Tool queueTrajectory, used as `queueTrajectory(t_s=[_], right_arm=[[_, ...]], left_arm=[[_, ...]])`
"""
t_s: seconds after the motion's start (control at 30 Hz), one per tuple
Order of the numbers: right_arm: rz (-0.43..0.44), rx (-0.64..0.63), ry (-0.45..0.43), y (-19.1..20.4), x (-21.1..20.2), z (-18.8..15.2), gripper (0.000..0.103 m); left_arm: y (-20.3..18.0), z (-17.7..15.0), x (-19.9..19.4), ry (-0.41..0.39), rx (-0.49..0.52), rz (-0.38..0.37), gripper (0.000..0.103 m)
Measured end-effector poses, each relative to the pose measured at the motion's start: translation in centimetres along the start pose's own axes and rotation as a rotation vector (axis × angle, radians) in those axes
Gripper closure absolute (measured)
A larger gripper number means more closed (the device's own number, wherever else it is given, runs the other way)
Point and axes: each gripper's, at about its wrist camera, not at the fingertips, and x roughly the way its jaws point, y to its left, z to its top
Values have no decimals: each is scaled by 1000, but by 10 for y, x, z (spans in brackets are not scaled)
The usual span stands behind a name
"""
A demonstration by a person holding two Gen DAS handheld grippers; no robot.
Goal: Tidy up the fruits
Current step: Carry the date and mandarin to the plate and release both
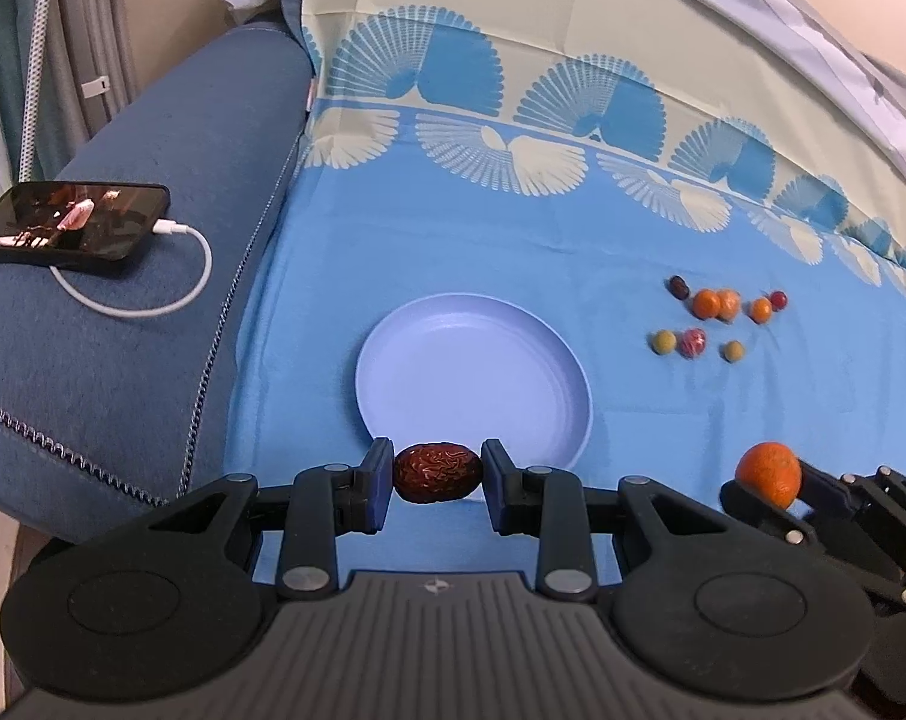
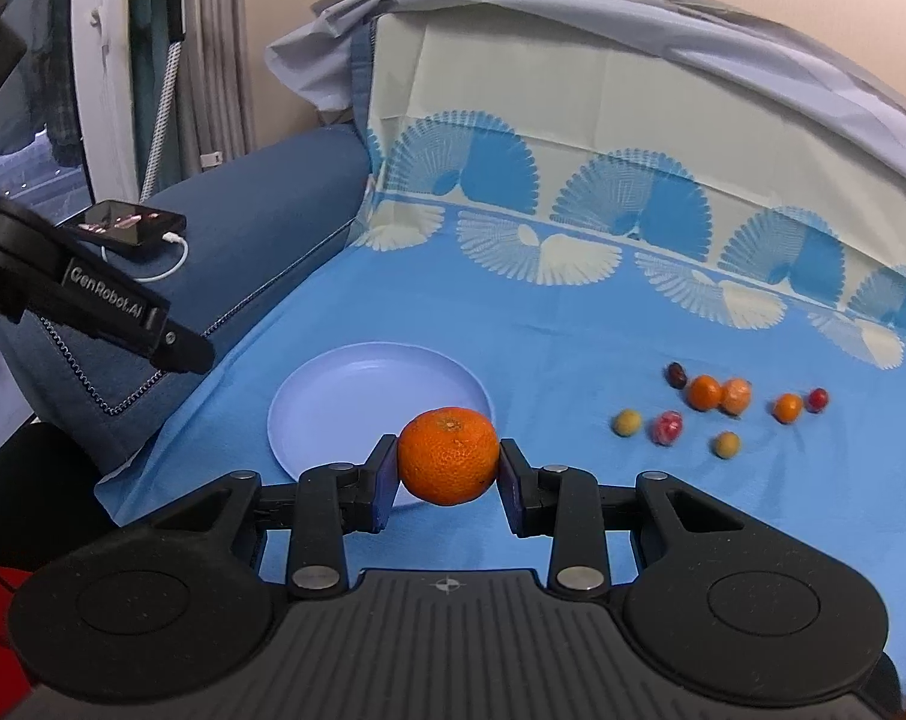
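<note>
With the left claw (image 1: 436, 476) pinching a wrinkled red date (image 1: 438, 473) and the right claw (image 2: 448, 459) pinching a tangerine (image 2: 449, 456), both at the near rim of the empty blue plate (image 1: 474, 378), each should reach over the plate and lower before releasing.
</note>
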Motion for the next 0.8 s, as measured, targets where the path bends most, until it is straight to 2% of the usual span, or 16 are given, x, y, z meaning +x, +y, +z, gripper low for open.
queueTrajectory(t_s=[0.33,0.63,0.8], right_arm=[[56,-20,69,12,68,13,67],[84,-57,142,22,130,25,67],[87,-98,193,29,164,27,67]], left_arm=[[3,28,47,32,24,-13,68],[-1,50,116,85,57,-20,69],[-1,60,152,110,89,15,69]])
